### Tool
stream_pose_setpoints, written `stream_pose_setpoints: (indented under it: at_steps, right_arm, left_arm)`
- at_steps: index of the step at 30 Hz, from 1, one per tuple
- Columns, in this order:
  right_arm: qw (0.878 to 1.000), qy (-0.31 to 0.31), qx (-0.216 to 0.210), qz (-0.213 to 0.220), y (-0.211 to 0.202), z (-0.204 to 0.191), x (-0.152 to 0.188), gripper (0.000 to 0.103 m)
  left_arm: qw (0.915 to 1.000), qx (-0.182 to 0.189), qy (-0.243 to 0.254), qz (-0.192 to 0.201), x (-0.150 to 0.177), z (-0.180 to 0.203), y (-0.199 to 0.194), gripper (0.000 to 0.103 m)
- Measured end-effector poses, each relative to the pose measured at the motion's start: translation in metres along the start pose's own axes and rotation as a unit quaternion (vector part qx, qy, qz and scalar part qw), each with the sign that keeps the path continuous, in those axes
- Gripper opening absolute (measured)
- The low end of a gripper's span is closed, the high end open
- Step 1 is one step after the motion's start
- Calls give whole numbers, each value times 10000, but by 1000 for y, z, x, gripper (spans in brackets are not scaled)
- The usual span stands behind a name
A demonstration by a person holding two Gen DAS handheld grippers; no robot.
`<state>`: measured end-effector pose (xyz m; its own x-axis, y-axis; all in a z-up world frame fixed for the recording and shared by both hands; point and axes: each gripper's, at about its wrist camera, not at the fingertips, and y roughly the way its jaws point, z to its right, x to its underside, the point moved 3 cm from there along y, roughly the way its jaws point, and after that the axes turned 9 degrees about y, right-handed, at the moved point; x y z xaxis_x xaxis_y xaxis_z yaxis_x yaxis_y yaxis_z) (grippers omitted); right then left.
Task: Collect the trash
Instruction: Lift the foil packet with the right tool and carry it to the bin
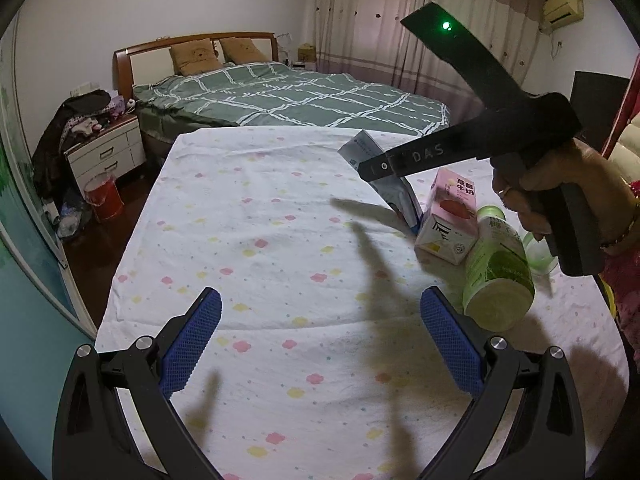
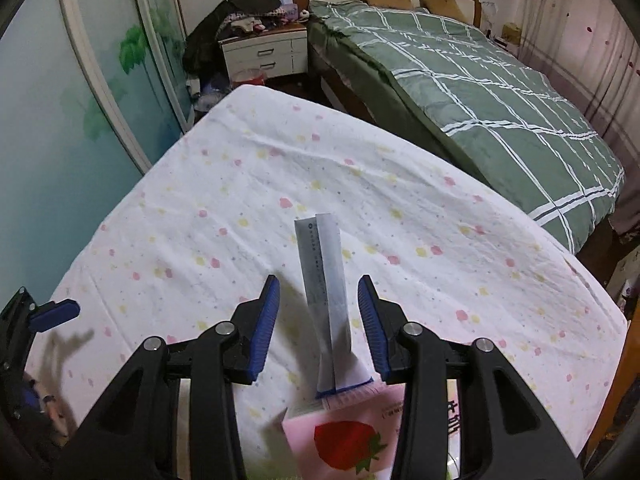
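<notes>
Right gripper agape astride the grey pouch — pads clear of it, long axis running straight ahead, propped on the pink carton — left gripper spread wide, empty, farther off.

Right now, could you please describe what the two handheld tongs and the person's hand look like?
Both tongs are black frames with silver bolts at the pivots and two fingers faced with blue textured pads. The left tongs and the right tongs match. Seen from outside, the right unit shows pale "DAS" lettering and a green light. The person's hand wears a ring, a beaded bracelet and a pink patterned sleeve.
</notes>
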<state>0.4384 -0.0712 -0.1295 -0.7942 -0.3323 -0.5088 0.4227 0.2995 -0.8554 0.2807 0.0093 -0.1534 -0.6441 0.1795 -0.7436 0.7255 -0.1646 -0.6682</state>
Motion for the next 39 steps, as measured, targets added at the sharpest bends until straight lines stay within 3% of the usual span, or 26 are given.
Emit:
stream_pose_setpoints:
  at_steps: [2, 6, 17, 24, 30, 36, 39]
  right_arm:
    - [10000, 34, 28, -30, 4, 0, -1, 19]
    - [10000, 86, 5, 49, 1, 0, -3, 11]
    - [9940, 352, -584, 859, -47, -11, -23, 10]
    - [9846, 609, -710, 1475, -109, 8, -14, 10]
    - [9742, 1005, -341, 1991, -170, 63, 27, 10]
    - [9546, 1727, 503, 2373, -230, 146, 106, 10]
    - [9375, 2280, 978, 2440, -252, 197, 158, 10]
  left_arm:
    - [10000, 8, -10, 9, -1, 0, -1, 98]
    - [10000, 28, 1, 20, -1, 1, -1, 98]
    - [9999, 113, 29, 47, 1, 5, -5, 98]
    - [9998, 166, 117, 70, 1, 11, -7, 98]
    - [9995, 204, 237, 103, -1, 16, -8, 98]
    - [9990, 240, 358, 101, 0, 22, -8, 98]
    - [9986, 282, 425, 98, 0, 25, -8, 98]
